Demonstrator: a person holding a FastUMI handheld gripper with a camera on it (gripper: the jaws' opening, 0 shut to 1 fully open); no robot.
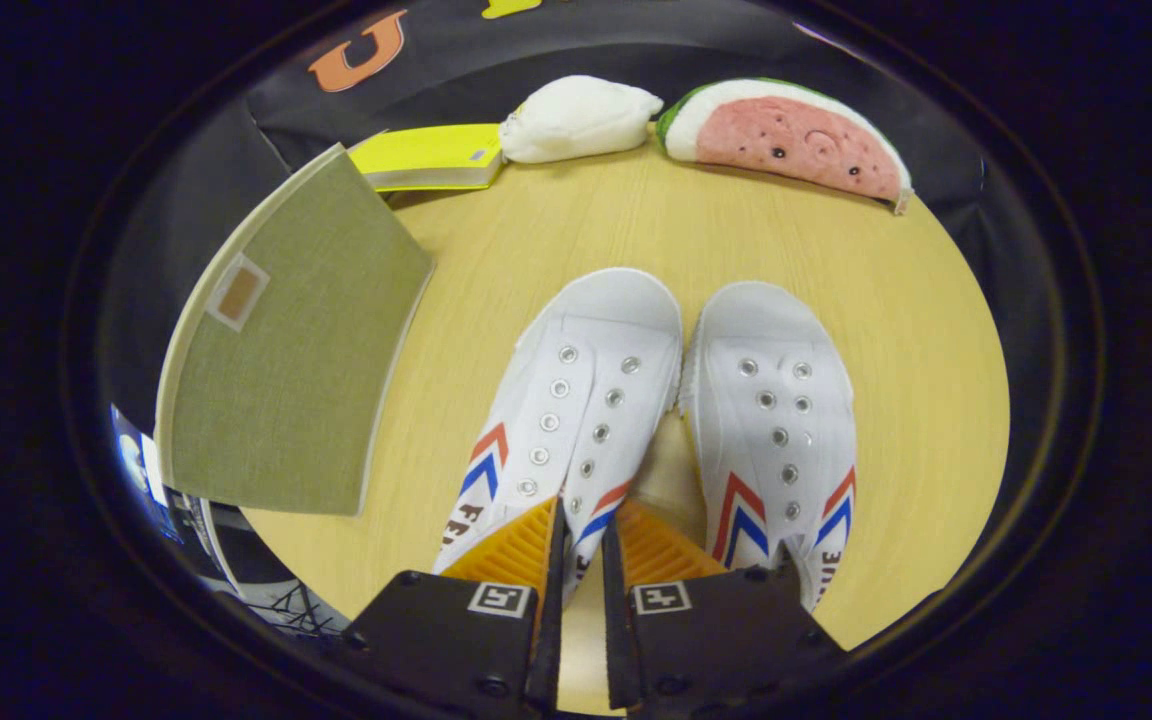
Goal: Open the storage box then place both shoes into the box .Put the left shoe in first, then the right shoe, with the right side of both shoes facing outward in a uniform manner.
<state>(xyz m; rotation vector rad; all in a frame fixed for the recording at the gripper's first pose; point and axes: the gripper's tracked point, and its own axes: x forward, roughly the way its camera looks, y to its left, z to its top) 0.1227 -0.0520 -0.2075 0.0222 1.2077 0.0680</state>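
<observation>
White canvas shoes, the left shoe (566, 400) and the right shoe (776, 420), stand side by side on the wooden table (896, 330), toes pointing away, probably so each is easy to take. To their left the olive fabric storage box (286, 350) looks closed. The gripper (581, 560) is nearly shut, holding nothing, its fingers over the left shoe's inner edge.
</observation>
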